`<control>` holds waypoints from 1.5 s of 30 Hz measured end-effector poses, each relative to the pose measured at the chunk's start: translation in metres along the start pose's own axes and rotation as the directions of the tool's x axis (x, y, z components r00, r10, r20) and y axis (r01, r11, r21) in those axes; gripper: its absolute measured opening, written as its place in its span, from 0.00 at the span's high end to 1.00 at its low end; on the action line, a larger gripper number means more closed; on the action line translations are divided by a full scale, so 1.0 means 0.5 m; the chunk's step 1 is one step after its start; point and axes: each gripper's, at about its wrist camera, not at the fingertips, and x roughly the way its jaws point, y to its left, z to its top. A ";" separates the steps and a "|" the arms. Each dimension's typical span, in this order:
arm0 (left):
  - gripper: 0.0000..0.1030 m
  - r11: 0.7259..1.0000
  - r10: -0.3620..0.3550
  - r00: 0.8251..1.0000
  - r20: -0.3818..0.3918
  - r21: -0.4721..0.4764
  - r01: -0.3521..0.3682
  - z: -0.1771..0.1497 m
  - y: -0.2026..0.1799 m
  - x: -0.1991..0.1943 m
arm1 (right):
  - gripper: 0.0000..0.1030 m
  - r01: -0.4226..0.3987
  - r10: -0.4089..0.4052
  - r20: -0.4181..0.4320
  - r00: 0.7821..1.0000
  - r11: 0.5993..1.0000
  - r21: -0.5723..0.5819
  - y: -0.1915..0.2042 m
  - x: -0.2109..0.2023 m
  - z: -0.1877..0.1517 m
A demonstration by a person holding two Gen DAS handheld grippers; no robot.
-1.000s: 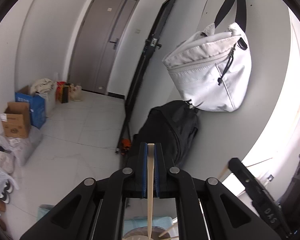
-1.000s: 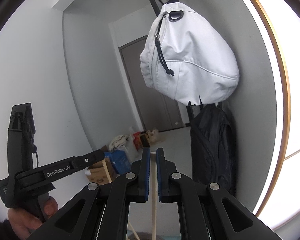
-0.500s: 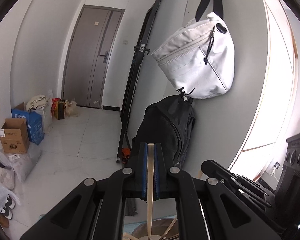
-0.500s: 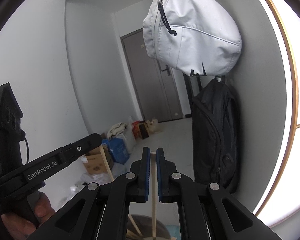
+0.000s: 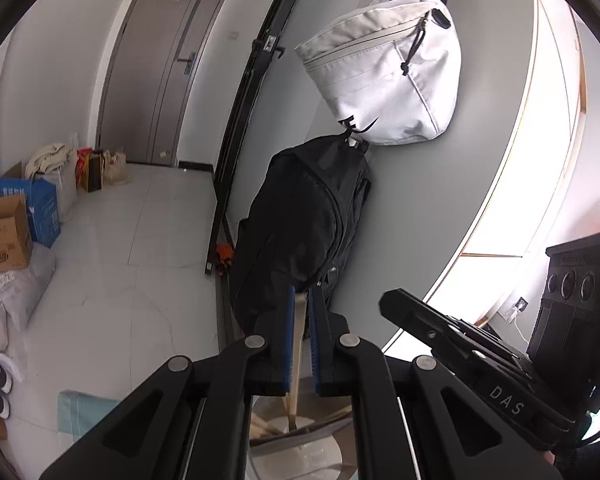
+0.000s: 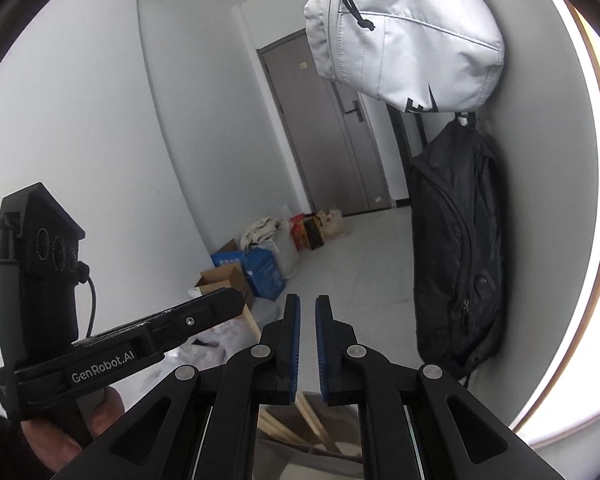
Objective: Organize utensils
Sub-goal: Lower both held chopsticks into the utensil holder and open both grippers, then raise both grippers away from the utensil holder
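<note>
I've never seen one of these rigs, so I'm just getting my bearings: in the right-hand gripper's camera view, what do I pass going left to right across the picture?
The other handheld gripper → cardboard and blue boxes → grey door → black backpack → bright window edge.

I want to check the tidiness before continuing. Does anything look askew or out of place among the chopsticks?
Only mildly. The loose chopsticks below the open right tongs lean crosswise in the round container, not parallel. The held chopstick in the left tongs tilts slightly. Nothing looks spilled or broken.
</note>
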 end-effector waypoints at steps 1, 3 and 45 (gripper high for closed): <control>0.97 1.000 -0.003 1.000 -0.008 -0.002 0.003 0.004 0.002 -0.003 | 0.92 -0.002 0.002 -0.001 1.000 1.000 0.008 0.000 -0.008 -0.001; 0.93 1.000 -0.009 0.999 -0.041 -0.017 0.008 0.011 0.005 -0.012 | 0.92 0.002 -0.002 0.006 1.000 1.000 0.018 0.000 -0.025 -0.001; 0.11 0.946 0.319 0.941 0.114 0.016 -0.323 -0.132 -0.084 -0.268 | 0.24 0.009 -0.006 0.069 0.998 0.999 -0.047 0.155 -0.288 -0.130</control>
